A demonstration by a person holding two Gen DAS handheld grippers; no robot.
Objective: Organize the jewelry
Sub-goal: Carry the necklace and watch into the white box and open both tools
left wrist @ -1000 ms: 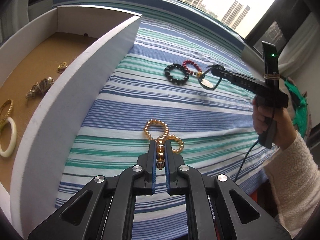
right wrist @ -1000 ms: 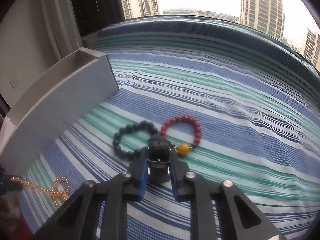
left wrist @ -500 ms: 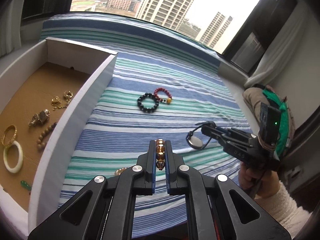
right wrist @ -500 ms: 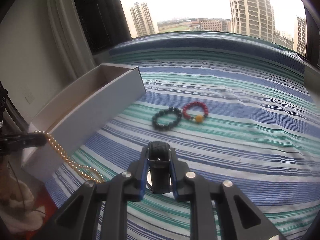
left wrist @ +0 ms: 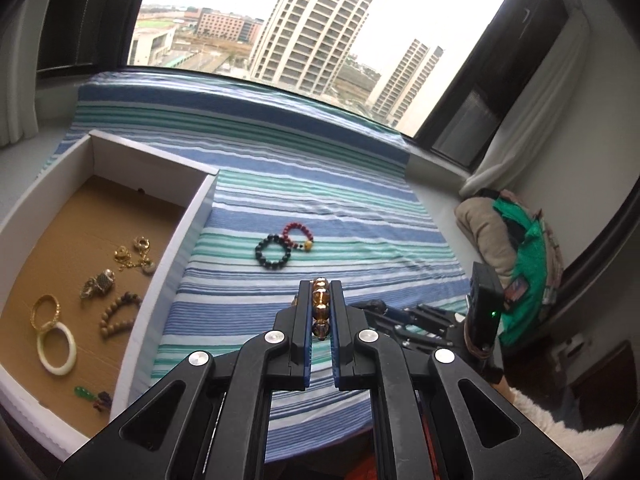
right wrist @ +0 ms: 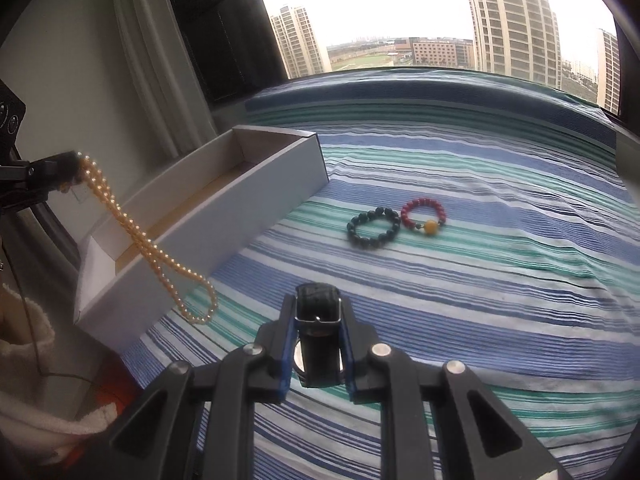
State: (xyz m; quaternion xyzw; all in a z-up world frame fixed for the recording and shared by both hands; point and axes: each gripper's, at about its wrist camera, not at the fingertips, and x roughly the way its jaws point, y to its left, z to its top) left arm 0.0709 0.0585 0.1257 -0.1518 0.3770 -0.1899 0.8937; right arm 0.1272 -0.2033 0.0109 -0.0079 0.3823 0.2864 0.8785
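My left gripper [left wrist: 321, 286] is shut on a gold bead necklace [left wrist: 321, 307], which hangs in a long loop [right wrist: 160, 248] beside the white box in the right wrist view. My right gripper [right wrist: 318, 304] is shut on a black-strap watch [right wrist: 318, 334], held above the striped cloth; the right gripper also shows in the left wrist view [left wrist: 424, 316]. A black bead bracelet [left wrist: 273, 251] and a red bead bracelet [left wrist: 299, 235] lie touching on the cloth.
A white box [left wrist: 176, 248] with a brown floor stands at left, holding bangles [left wrist: 56, 346], a brown bead bracelet [left wrist: 116, 314], gold pieces [left wrist: 132, 254] and a green stone [left wrist: 82, 392]. A green and beige bag [left wrist: 516, 256] lies at right. The window is behind.
Both grippers have risen and pulled back from the cloth. The gold necklace has been lifted clear and hangs free. The watch has been carried away from the two bracelets.
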